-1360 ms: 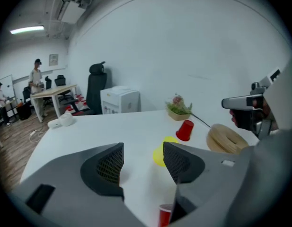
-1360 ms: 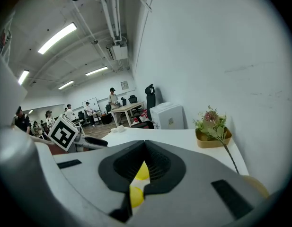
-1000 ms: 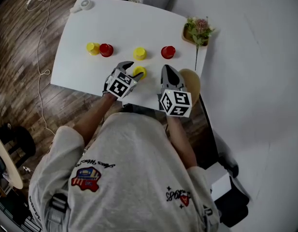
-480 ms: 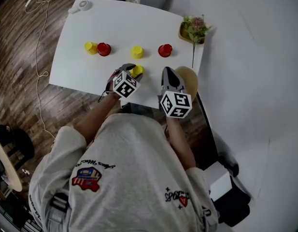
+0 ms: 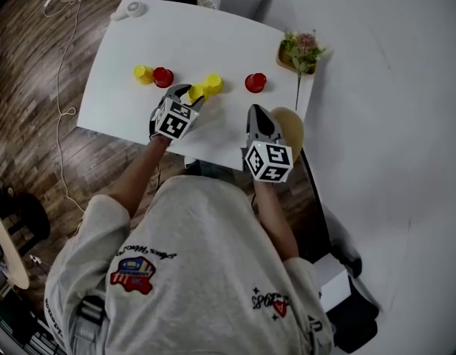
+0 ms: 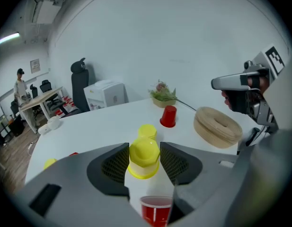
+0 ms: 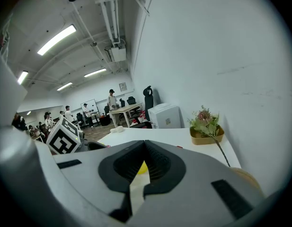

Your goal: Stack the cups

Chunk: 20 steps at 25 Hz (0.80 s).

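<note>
My left gripper (image 5: 189, 97) (image 6: 145, 151) is shut on an upside-down yellow cup (image 5: 197, 92) (image 6: 145, 161); its jaws have just been closing, and the pads touch both sides of the cup. A second yellow cup (image 5: 213, 84) (image 6: 147, 131) stands just beyond it. On the table, a red cup (image 5: 255, 83) (image 6: 168, 116) stands further right, and a yellow cup (image 5: 143, 73) and a red cup (image 5: 163, 77) stand together at the left. Another red cup (image 6: 155, 211), rim up, shows low between the jaw bases. My right gripper (image 5: 256, 112) (image 7: 145, 144) hovers shut and empty near the table's front edge.
A round wooden ring (image 5: 290, 126) (image 6: 217, 126) lies at the white table's (image 5: 124, 102) front right corner, beside my right gripper. A potted plant (image 5: 301, 48) stands at the far right corner, and a small white object (image 5: 131, 9) lies at the far left. Wooden floor surrounds the table.
My left gripper closed on the front yellow cup and carried it away from the table's front edge, up beside the middle yellow cup. The right gripper stayed put.
</note>
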Tool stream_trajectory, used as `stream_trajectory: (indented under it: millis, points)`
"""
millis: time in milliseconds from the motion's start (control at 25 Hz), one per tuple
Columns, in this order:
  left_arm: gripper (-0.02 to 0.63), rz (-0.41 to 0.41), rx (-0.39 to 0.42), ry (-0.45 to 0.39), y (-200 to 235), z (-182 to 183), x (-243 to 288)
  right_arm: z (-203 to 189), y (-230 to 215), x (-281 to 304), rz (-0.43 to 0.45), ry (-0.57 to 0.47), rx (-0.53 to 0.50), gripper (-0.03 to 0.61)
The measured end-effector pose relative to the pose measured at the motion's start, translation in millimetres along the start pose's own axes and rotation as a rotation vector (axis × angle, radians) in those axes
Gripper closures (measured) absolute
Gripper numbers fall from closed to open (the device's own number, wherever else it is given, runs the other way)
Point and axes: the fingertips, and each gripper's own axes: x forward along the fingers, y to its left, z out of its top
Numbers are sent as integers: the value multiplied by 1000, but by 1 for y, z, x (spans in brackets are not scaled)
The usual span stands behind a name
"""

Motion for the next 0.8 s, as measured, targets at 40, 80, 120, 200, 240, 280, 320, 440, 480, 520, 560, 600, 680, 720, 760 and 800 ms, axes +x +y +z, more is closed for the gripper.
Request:
stream_trajectory:
  millis: [40,80,120,200,240,280,320,440,480,520,560,600,680,720,760,800]
  points:
    - [411,17,-17,0,10,0,-1,0,0,1,2,1,0,578]
    - [411,33,-35,1,20,0,-1,0,-1,2,3,2,0,578]
    - [411,48,-55,2,30,-1,0,0,-1,3,4,3,-1,578]
    - [411,76,-85,10,48,-4,2,0,-2,5,4,7,0,578]
    - [411,89,-93,17,55,-7,3,0,-3,6,3,9,0,578]
    - [411,98,-99,25,62,-9,5,0,-3,7,2,10,0,578]
    - [411,103,-104,31,66,-11,7,0,-4,8,2,12,0,578]
    - [411,107,-119,42,74,-15,14,0,-7,9,-2,16,1,578]
    - [411,105,-124,43,75,-16,15,0,-8,10,-4,17,1,578]
    - [411,103,-128,44,75,-15,17,0,-9,10,-6,19,2,578]
    - [411,102,-129,47,76,-15,19,0,-10,11,-7,21,2,578]
    - [411,102,-128,52,76,-15,20,0,-11,12,-9,22,3,578]
    - [411,104,-127,65,77,-17,23,0,-12,13,-10,23,3,578]
    - [411,105,-128,69,78,-18,24,1,-12,14,-11,23,3,578]
    - [411,104,-130,72,79,-19,25,2,-12,15,-12,23,3,578]
    - [411,103,-133,73,80,-19,27,2,-13,15,-13,23,3,578]
